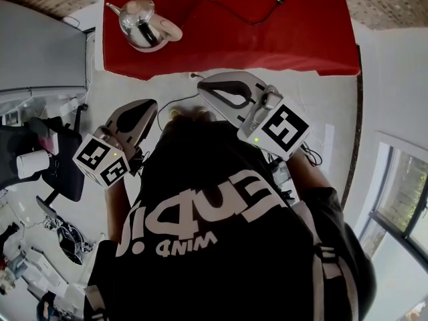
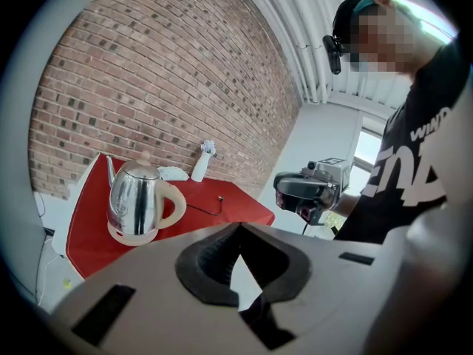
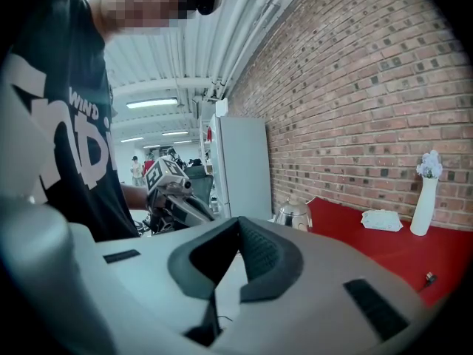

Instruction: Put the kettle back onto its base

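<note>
Red table against brick wall; kettle on its left end. My left gripper, right gripper: closed, empty, short of table.

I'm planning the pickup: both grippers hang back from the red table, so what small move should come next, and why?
Probably open the left gripper and ease it toward the handle of the kettle. Both it and the right gripper are shut and empty, short of the table, and the kettle stands at the far left, nearer the left one.
</note>
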Tool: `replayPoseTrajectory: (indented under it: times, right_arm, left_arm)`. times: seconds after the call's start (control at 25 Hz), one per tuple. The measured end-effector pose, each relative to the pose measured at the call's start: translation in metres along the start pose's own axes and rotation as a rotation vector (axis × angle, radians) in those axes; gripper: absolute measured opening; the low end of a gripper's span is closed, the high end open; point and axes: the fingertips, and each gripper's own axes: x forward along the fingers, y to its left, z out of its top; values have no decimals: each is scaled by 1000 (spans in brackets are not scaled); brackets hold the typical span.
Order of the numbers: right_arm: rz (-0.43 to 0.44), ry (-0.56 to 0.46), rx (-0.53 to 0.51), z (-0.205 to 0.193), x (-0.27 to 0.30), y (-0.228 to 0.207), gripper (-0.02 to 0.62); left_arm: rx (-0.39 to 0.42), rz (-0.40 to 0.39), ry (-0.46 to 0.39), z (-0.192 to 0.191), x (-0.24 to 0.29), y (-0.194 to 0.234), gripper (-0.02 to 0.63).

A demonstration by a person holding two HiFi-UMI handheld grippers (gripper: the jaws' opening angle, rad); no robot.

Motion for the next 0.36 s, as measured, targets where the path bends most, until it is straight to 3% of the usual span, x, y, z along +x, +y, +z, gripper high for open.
replayPoseTrajectory:
  times: [0.36]
  right_arm:
    - [11, 2, -7, 1, 4, 5, 23]
  left_arm:
    - [2, 4, -3, -1, -5, 1, 9]
